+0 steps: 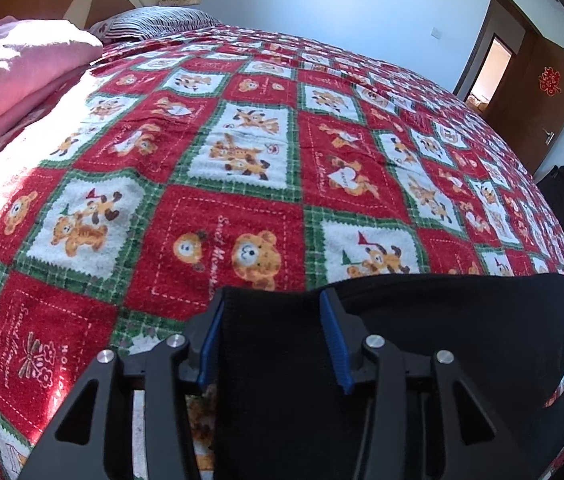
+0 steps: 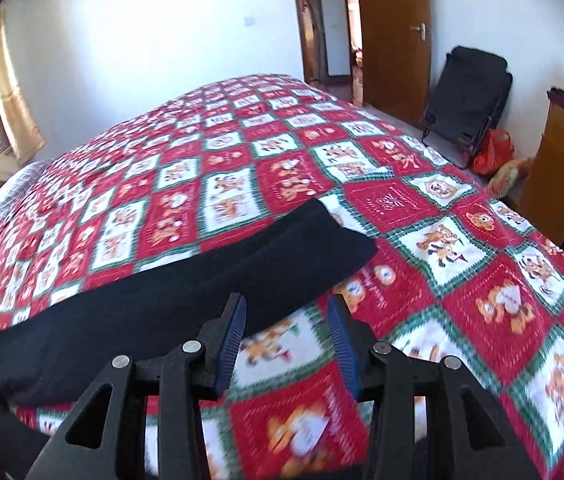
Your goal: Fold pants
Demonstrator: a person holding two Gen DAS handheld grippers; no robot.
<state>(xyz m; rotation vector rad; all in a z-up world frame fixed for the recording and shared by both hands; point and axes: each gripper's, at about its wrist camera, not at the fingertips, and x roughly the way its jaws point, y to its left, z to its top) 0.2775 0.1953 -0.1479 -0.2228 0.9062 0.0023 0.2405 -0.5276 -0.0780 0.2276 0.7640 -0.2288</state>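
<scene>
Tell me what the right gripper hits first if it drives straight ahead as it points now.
Probably the bedspread: the open right gripper frames bare cover, and the pants edge passes just left of that line. Depth is unclear, so it might clip them.

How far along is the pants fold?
Done: the black pants lie on the bedspread as one long, narrow strip, so they look folded lengthwise. In hand: the left gripper straddles one end, jaws open; the right gripper is open and empty. Left: the crosswise folds.
</scene>
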